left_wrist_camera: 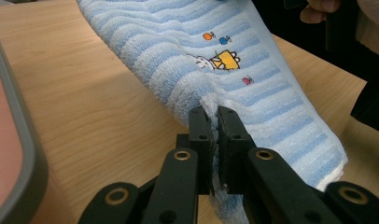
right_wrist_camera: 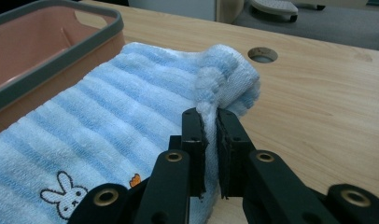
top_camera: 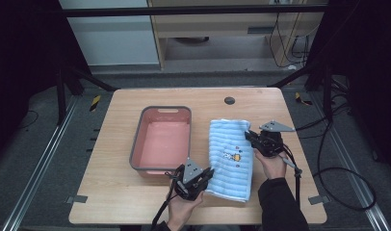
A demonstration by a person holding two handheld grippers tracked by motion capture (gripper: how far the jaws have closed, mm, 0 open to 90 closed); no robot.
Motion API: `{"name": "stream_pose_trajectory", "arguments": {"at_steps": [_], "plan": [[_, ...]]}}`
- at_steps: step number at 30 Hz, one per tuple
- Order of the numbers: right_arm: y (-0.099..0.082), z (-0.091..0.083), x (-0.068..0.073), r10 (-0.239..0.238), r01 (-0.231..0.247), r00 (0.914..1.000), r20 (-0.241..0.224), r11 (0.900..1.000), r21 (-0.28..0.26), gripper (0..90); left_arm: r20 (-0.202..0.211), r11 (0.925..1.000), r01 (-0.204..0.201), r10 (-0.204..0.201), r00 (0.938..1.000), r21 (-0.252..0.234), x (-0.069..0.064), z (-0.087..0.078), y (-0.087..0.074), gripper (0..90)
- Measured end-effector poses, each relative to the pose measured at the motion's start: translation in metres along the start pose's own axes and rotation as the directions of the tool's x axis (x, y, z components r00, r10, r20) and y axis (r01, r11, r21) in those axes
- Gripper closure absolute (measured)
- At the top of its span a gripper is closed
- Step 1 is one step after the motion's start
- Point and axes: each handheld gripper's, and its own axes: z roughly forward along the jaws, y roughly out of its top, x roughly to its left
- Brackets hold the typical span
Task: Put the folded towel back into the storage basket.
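A blue-and-white striped towel (top_camera: 230, 159) with a small rabbit embroidery lies folded on the wooden table, right of a pink basin. My left gripper (top_camera: 209, 174) is shut on the towel's near left edge; in the left gripper view its jaws pinch the bunched towel (left_wrist_camera: 234, 70) at the gripper (left_wrist_camera: 214, 113). My right gripper (top_camera: 248, 134) is shut on the far right corner; in the right gripper view the towel (right_wrist_camera: 122, 107) is bunched up between the jaws of the gripper (right_wrist_camera: 211, 114).
A pink basin (top_camera: 162, 139) with a grey rim (right_wrist_camera: 57, 60) stands empty left of the towel. A round cable hole (top_camera: 229, 100) sits near the table's far edge. Cables trail off the right side (top_camera: 328, 168). Bare tabletop (top_camera: 111, 192) lies at the front left.
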Motion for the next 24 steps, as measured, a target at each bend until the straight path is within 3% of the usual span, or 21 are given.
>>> {"name": "stream_pose_trajectory", "arguments": {"at_steps": [24], "plan": [[0.032, -0.02, 0.012, -0.024, 0.024, 0.9997, 0.0, 0.9957, -0.09, 83.7, -0.005, 0.9971, -0.025, 0.024, 0.9997, -0.072, 0.005, -0.022, 0.03, 85.2]]}}
